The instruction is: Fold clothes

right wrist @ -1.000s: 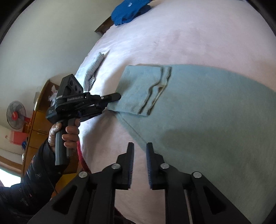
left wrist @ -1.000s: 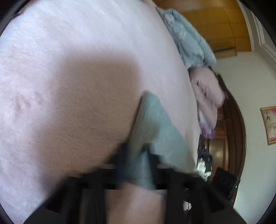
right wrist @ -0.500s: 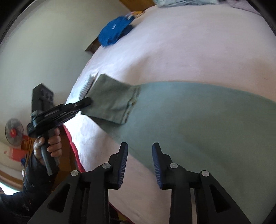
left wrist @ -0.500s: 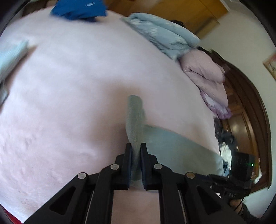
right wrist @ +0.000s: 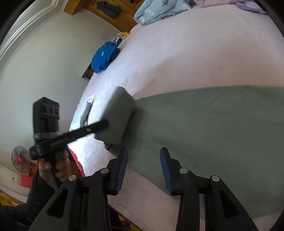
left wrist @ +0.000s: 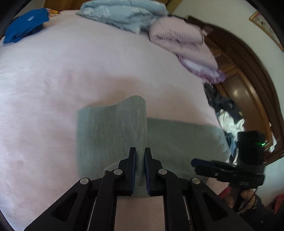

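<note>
No legible writing shows on the blue shirt.

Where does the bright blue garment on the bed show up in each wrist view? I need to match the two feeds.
Left wrist view: the blue garment lies at the top left, on the far edge of the pink bed.
Right wrist view: the blue garment sits upper left of centre, at the bed's edge by the wall.
Shared landmark: the folded light blue quilt.
</note>
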The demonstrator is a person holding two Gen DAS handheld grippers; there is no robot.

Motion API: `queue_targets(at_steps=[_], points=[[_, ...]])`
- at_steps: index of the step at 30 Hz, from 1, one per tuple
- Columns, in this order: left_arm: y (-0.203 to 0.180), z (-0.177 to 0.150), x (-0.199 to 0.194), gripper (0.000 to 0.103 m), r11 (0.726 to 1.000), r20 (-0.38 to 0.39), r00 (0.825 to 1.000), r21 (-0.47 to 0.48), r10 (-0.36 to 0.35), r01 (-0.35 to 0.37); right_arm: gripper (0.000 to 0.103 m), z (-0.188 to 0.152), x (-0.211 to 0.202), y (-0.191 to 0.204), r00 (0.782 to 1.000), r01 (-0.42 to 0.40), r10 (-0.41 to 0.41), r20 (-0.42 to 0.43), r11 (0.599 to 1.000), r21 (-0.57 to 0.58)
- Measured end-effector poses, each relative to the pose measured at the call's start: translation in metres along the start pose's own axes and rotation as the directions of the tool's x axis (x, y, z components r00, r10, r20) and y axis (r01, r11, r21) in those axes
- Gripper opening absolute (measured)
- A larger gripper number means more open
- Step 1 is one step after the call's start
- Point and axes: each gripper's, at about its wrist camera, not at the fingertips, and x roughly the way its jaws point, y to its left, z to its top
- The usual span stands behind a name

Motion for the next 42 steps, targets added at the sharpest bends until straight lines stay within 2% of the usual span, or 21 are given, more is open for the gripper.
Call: queue_targets(at_steps=[6, 9, 10, 13, 14, 17, 20, 23, 24, 25, 26, 28, 29, 34, 36, 39, 42], points=[[-0.018, -0.002, 0.034, 0.010, 0.999, -0.069, 0.997, 0.008, 0.038, -0.038, 0.039, -0.001, -0.005, -0.013, 1.000, -0.007, 0.006, 0.009, 1.000, 0.031], [-0.018, -0.004, 0.028, 0.012, 0.998, -0.067, 0.996, -0.020, -0.054, 0.053, 0.040, 0.001, -0.003, -0.016, 1.000, -0.008, 0.007, 0.007, 0.999, 0.039], [-0.015, -0.005, 0.023, 0.015, 0.994, -0.054, 0.993, -0.039, -0.105, 0.103, 0.040, 0.001, -0.002, -0.016, 1.000, -0.007, 0.007, 0.006, 0.999, 0.038], [0.001, -0.008, -0.005, 0.016, 0.970, 0.027, 0.974, -0.089, -0.226, 0.227, 0.040, 0.005, 0.003, -0.013, 1.000, -0.008, 0.008, -0.004, 0.999, 0.038], [0.008, -0.011, -0.015, 0.017, 0.968, 0.055, 0.972, -0.092, -0.230, 0.234, 0.040, 0.007, 0.004, -0.011, 1.000, -0.012, 0.012, -0.008, 0.999, 0.037], [0.026, -0.021, -0.033, 0.017, 0.991, 0.097, 0.989, -0.056, -0.113, 0.119, 0.040, 0.019, 0.015, -0.001, 0.999, -0.027, 0.028, -0.025, 1.000, 0.015], [0.042, -0.034, -0.026, 0.017, 0.995, 0.049, 0.996, -0.067, -0.072, 0.075, 0.040, 0.037, 0.038, 0.022, 0.997, -0.053, 0.052, -0.054, 0.998, -0.015], [0.040, -0.045, -0.008, 0.017, 0.993, 0.004, 0.995, -0.069, -0.100, 0.100, 0.040, 0.054, 0.065, 0.038, 0.992, -0.093, 0.090, -0.093, 0.995, -0.025], [0.037, -0.047, -0.002, 0.017, 0.992, -0.009, 0.994, -0.065, -0.111, 0.110, 0.040, 0.059, 0.073, 0.039, 0.992, -0.073, 0.069, -0.102, 0.997, -0.033], [0.035, -0.051, 0.005, 0.017, 0.993, -0.029, 0.994, -0.067, -0.103, 0.101, 0.040, 0.064, 0.081, 0.040, 0.993, -0.049, 0.044, -0.110, 0.998, -0.043], [0.034, -0.054, 0.012, 0.017, 0.993, -0.049, 0.994, -0.070, -0.094, 0.090, 0.040, 0.067, 0.090, 0.034, 0.992, 0.009, -0.015, -0.124, 0.999, -0.048], [0.036, -0.062, 0.021, 0.017, 0.993, -0.079, 0.992, -0.076, -0.099, 0.093, 0.040, 0.075, 0.107, 0.021, 0.979, 0.133, -0.140, -0.151, 0.989, -0.058], [0.037, -0.065, 0.026, 0.017, 0.992, -0.093, 0.990, -0.079, -0.102, 0.095, 0.036, 0.077, 0.112, 0.011, 0.973, 0.157, -0.162, -0.161, 0.987, -0.046], [0.025, -0.068, 0.007, 0.017, 0.987, -0.053, 0.986, -0.048, -0.158, 0.156, 0.037, 0.079, 0.087, 0.013, 0.988, 0.110, -0.113, -0.105, 0.993, -0.034], [0.017, -0.066, 0.004, 0.017, 0.980, -0.030, 0.980, -0.040, -0.194, 0.193, 0.042, 0.079, 0.076, 0.015, 0.994, 0.073, -0.074, -0.076, 0.997, -0.015], [0.013, -0.063, 0.012, 0.017, 0.973, -0.021, 0.974, -0.056, -0.225, 0.223, 0.043, 0.074, 0.080, 0.010, 0.994, 0.016, -0.013, -0.108, 0.999, 0.029], [0.016, -0.065, 0.035, 0.017, 0.979, -0.081, 0.977, -0.071, -0.197, 0.191, 0.043, 0.071, 0.102, 0.006, 0.979, 0.115, -0.114, -0.168, 0.993, -0.004]])
